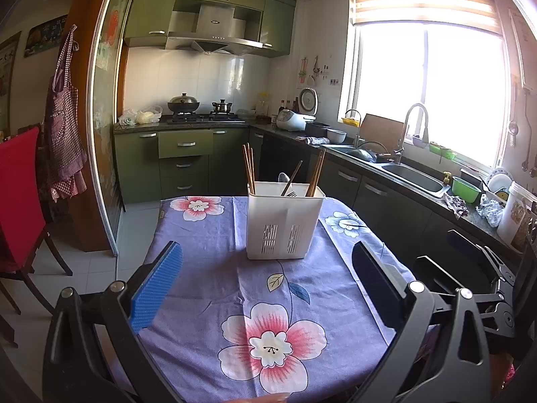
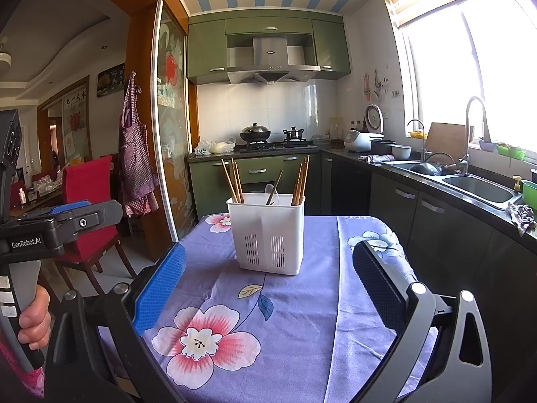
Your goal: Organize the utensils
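A white plastic utensil holder (image 1: 283,223) stands on the purple flowered tablecloth (image 1: 235,288); it also shows in the right wrist view (image 2: 270,235). It holds wooden chopsticks (image 1: 249,169) at its left and right ends and a dark-handled utensil (image 1: 291,178) in the middle, with a fork tip beside it. My left gripper (image 1: 265,285) is open and empty, held above the cloth in front of the holder. My right gripper (image 2: 268,288) is open and empty, also in front of the holder. The left gripper's body shows at the left of the right wrist view (image 2: 63,225).
A red chair (image 1: 20,208) stands left of the table. A kitchen counter with a sink (image 1: 412,176) runs along the right, close to the table edge. A stove with pots (image 1: 201,109) is at the back. A sliding glass door (image 1: 107,127) is at left.
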Available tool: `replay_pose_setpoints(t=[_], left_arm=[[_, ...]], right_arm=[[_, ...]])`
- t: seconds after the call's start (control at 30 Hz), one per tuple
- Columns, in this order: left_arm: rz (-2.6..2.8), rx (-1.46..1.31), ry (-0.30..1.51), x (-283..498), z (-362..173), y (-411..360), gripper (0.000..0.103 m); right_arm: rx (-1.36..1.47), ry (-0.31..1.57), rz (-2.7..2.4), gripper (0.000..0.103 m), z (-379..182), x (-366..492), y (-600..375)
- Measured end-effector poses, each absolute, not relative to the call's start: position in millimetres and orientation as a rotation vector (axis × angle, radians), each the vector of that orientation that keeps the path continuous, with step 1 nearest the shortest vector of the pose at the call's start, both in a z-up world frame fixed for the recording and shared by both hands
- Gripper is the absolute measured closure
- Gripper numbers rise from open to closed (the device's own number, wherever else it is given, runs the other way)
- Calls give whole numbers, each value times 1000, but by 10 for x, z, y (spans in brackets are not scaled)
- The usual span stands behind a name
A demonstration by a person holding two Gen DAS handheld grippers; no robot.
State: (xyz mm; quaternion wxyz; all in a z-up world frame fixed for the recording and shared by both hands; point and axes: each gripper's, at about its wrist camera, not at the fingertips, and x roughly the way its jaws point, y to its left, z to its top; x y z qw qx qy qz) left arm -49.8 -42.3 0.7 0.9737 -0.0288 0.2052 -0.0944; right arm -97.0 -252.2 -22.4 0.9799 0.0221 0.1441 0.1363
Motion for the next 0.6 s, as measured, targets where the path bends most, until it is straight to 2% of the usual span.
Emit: replay_pose_setpoints(t=[0.6], left_arm=[[-216, -35, 425, -451, -58, -482, 7]], right_arm=[[38, 308, 278, 5, -282, -911, -2539]])
